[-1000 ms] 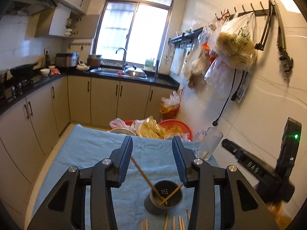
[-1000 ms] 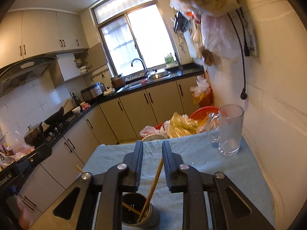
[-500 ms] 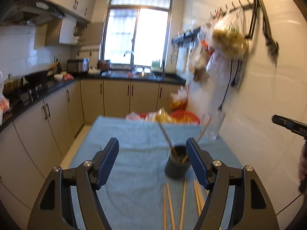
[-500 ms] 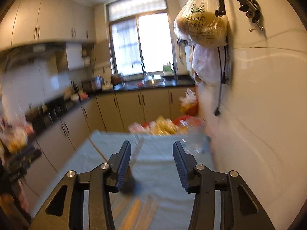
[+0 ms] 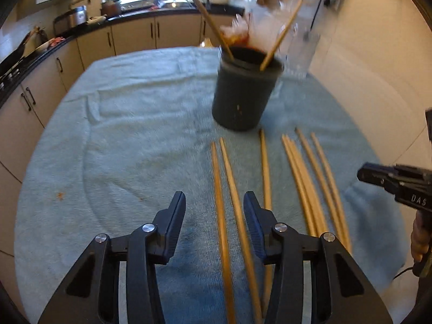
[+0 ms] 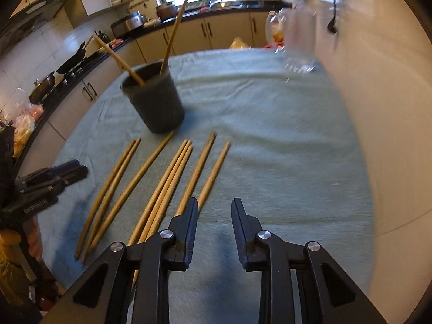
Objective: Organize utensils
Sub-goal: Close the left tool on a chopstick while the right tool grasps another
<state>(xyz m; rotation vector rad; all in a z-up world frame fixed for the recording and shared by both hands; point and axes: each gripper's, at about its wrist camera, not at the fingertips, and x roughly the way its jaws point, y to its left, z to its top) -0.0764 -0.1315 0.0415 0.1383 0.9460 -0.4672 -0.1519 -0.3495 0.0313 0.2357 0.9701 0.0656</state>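
Barely begun: two chopsticks (image 5: 280, 35) are standing in the dark holder (image 5: 243, 91) near the tabletop (image 5: 121, 135) far edge, eight loose chopsticks (image 6: 162, 189) are waiting, left hand-held gripper (image 5: 214, 213) and right hand-held gripper (image 6: 214, 213) are closing, jaws still parted, pinching nothing.

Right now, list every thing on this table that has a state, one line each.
Dark cup: upright on the cloth, two chopsticks leaning inside.
Loose chopsticks: seven, lying flat on the cloth beside the cup.
Glass pitcher: upright near the wall, looks empty, blurred.
Blue cloth: spread flat, a few wrinkles.
Left tool: closing, two chopsticks lying between its fingers, not gripped.
Right tool: closing, nothing between its fingers.
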